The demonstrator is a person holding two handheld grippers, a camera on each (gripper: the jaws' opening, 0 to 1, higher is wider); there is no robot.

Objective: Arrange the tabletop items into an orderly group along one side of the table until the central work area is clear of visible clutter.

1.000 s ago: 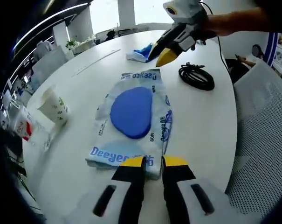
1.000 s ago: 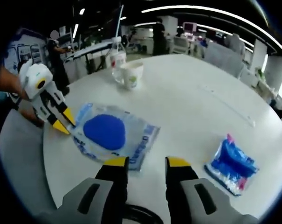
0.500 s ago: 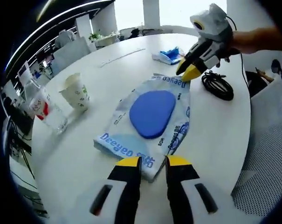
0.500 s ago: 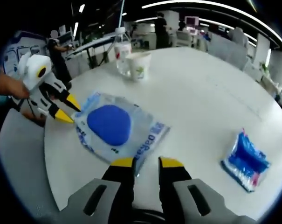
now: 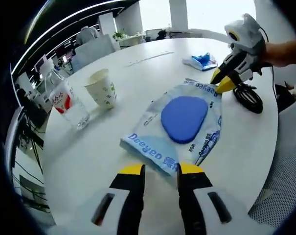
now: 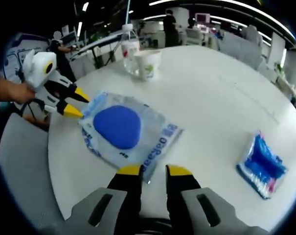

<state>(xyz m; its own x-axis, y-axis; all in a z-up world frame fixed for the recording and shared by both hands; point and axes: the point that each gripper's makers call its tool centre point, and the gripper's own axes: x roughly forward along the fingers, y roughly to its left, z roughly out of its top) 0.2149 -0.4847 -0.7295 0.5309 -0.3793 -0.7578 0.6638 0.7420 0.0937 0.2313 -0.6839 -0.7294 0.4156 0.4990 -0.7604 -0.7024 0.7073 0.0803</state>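
Note:
A clear wipes packet (image 5: pixel 179 125) with a blue oval lid and "Deeyeo" print lies flat on the white round table (image 5: pixel 99 147). My left gripper (image 5: pixel 160 170) is open just short of its near edge; in the right gripper view it (image 6: pixel 75 102) stands at the packet's (image 6: pixel 125 134) left corner with its tips apart. My right gripper (image 6: pixel 154 170) is shut on the opposite edge, and in the left gripper view it (image 5: pixel 222 81) bites the far right corner. A paper cup (image 5: pixel 102 88) and a water bottle (image 5: pixel 69 104) stand together to the left.
A small blue pack (image 5: pixel 201 60) lies beyond the packet, and it (image 6: pixel 262 164) sits at the right in the right gripper view. A black cable coil (image 5: pixel 249 98) rests near the table's right edge. The cup (image 6: pixel 148 63) and bottle (image 6: pixel 129 51) stand by the far rim. Office desks and chairs surround the table.
My right gripper's jaws have narrowed onto the packet's edge. My left gripper has let go of the opposite edge and opened. The packet has turned a little on the table.

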